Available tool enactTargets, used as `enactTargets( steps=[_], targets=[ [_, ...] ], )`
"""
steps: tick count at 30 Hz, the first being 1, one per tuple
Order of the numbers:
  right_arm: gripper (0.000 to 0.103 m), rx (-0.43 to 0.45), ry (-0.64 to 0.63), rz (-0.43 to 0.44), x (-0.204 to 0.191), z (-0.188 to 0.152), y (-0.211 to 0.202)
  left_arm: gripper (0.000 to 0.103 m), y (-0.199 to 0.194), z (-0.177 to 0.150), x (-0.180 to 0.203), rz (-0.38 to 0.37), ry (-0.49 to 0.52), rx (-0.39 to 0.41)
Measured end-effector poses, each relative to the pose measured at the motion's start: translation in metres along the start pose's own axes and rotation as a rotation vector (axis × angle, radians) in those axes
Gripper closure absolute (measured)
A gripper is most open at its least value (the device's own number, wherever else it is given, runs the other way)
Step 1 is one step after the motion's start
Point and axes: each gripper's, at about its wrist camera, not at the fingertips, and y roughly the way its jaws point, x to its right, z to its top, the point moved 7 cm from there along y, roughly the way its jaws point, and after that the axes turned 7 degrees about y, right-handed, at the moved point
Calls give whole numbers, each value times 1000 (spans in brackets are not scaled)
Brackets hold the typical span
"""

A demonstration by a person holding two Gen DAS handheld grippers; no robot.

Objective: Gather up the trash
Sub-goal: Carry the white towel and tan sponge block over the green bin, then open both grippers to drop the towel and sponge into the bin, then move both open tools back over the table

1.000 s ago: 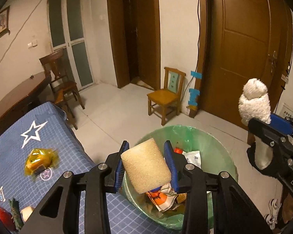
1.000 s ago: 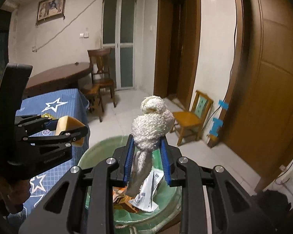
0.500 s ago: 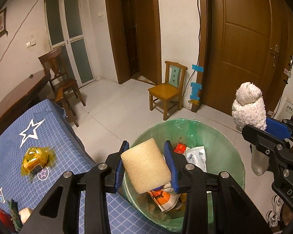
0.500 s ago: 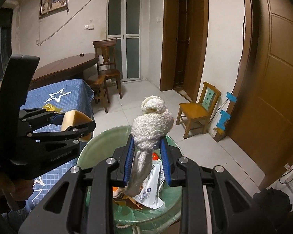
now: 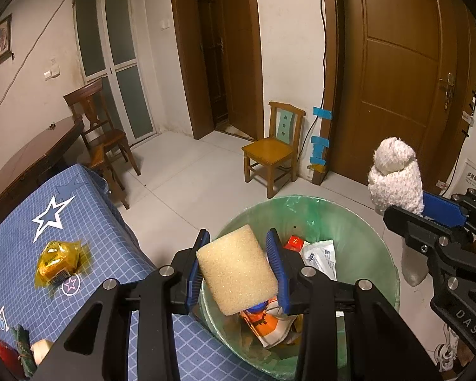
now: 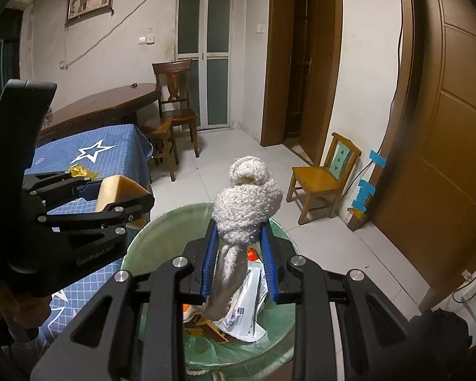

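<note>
Sponge [image 5: 236, 274] sits light and squashy, clenched in my left gripper [image 5: 238, 266]; my right gripper [image 6: 239, 262] pinches a soft knotted rag [image 6: 246, 209], both over the bin [image 5: 377, 247].

A porous, matt foam sponge [image 5: 236, 273] sits between the blue ribbed plastic pads of the matt black left gripper [image 5: 238, 270]. Beside it, over the bin [image 5: 382, 254] lined with thin, glossy green plastic film, the right gripper [image 6: 239, 262] clamps a nubbly white terry cloth [image 6: 242, 219]. Crinkled glossy wrappers [image 5: 320, 255] lie inside the bin; left of it, a matt checked tablecloth [image 5: 89, 222] bears a shiny yellow wrapper [image 5: 58, 262].
</note>
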Motion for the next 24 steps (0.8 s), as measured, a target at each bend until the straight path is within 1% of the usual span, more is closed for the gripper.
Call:
enactTargets(
  steps=[4,5,6,8,9,15,19,24],
  targets=[
    [77,-3,-7,3,-1,-1,1,64,1,1,-2,5,-9,5],
    [75,-8,-16,9,-1,-1,3,64,1,2,-2,5,-10,8],
    [70,-20,-28,12,-2,-2,5,64,2,2,-2,5,-10,9],
    [57,-22,-25,-5,1,-3,9,49,5,1,-2,13,-12,-5],
    [57,-15,-18,-5,3,-3,9,38,5,1,-4,15,-17,-2],
    [57,3,-15,-4,4,-1,1,37,-7,4,-14,59,-24,43],
    [57,16,-17,8,-2,0,-4,37,-21,-1,-23,81,-42,59],
    [57,35,-38,55,-27,2,-11,37,-53,-18,-49,112,-93,75]
  ],
)
